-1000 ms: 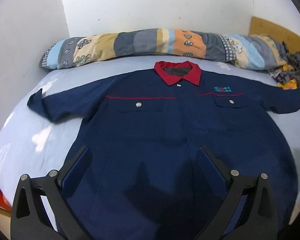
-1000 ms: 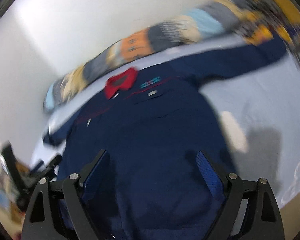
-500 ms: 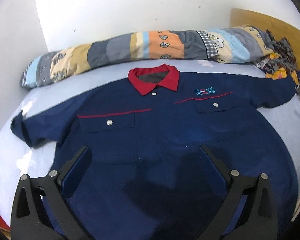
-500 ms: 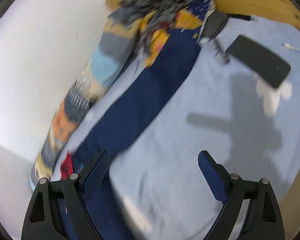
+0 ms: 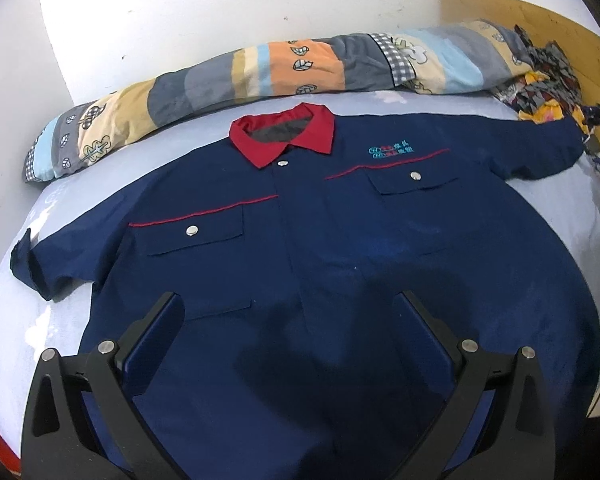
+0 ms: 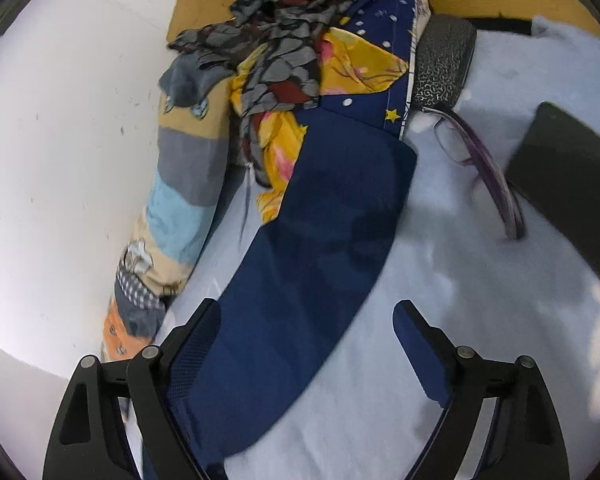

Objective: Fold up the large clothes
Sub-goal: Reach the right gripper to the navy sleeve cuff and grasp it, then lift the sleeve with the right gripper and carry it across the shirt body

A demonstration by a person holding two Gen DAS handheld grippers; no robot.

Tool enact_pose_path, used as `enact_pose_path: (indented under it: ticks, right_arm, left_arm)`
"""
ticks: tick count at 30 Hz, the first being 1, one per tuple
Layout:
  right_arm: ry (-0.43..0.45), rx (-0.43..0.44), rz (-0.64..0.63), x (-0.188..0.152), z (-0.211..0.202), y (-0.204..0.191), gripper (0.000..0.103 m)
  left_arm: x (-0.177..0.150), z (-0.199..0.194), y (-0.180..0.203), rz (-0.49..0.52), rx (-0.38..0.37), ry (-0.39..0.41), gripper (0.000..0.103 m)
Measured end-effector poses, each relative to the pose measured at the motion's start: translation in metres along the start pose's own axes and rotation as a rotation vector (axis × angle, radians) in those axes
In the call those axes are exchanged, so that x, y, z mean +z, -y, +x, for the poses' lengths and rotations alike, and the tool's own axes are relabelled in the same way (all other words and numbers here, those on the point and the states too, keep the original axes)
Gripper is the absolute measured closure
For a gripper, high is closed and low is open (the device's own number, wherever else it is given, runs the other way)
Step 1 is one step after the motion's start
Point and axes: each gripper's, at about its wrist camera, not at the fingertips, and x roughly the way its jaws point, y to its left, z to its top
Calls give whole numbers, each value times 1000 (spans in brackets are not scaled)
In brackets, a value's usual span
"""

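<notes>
A navy work shirt (image 5: 320, 248) with a red collar (image 5: 284, 136) lies spread flat, front up, on a pale blue bed sheet (image 5: 112, 176), sleeves out to both sides. My left gripper (image 5: 288, 312) is open and empty above the shirt's lower front. In the right wrist view the shirt's right sleeve (image 6: 320, 248) stretches away from me. My right gripper (image 6: 306, 316) is open and empty over that sleeve, its left finger above the sleeve and its right finger above the sheet (image 6: 440, 320).
A patchwork bolster (image 5: 260, 76) lies along the white wall behind the shirt. Crumpled patterned clothes (image 6: 300, 48) sit past the sleeve end. Glasses (image 6: 476, 168), a black case (image 6: 444, 60) and a dark flat device (image 6: 568, 184) lie on the sheet to the right.
My right gripper has swung right and closed in on the shirt's right sleeve. My left gripper has shifted slightly; the shirt now sits a little lower left in its view. The shirt has not moved.
</notes>
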Motion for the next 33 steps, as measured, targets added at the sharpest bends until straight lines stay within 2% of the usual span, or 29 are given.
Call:
enact_pose_path:
  ticks: [2, 3, 4, 6, 8, 10, 13, 15, 20, 21, 22, 24, 30, 33]
  right_arm:
    - [-17, 3, -35, 12, 14, 2, 37]
    - [-34, -17, -57, 16, 21, 2, 51]
    - [-54, -50, -78, 20, 29, 2, 59]
    - [-63, -98, -93, 25, 38, 4, 60]
    - [-46, -157, -85, 29, 43, 7, 60]
    - [-31, -213, -61, 33, 48, 14, 57]
    - [-4, -221, -27, 38, 53, 26, 57]
    - [2, -215, -15, 41, 58, 30, 57]
    - [28, -187, -5, 45, 73, 41, 58]
    - [33, -176, -8, 45, 75, 43, 62]
    - [40, -164, -9, 45, 76, 43, 75]
    - [46, -126, -20, 43, 74, 41, 90]
    - [153, -83, -92, 36, 36, 13, 92]
    - [166, -72, -143, 35, 16, -13, 92]
  left_arm:
    - [-1, -1, 0, 14, 7, 6, 0]
    - [0, -1, 0, 17, 3, 11, 0]
    - [0, -2, 0, 17, -1, 19, 0]
    - [6, -3, -4, 10, 3, 46, 0]
    - [14, -4, -15, -39, 0, 70, 0]
    - [24, 2, -39, -154, -29, 63, 0]
    - [31, 20, -76, -336, -67, 28, 0]
    - [37, 33, -88, -385, -67, 6, 1]
    - [54, 51, -102, -396, 28, 23, 1]
    - [53, 52, -104, -394, 38, 24, 1]
    - [51, 54, -106, -395, 46, 19, 1]
    - [48, 61, -109, -407, 46, -4, 1]
    - [45, 56, -116, -442, 39, -8, 1]
    - [44, 51, -114, -422, 47, 6, 1]
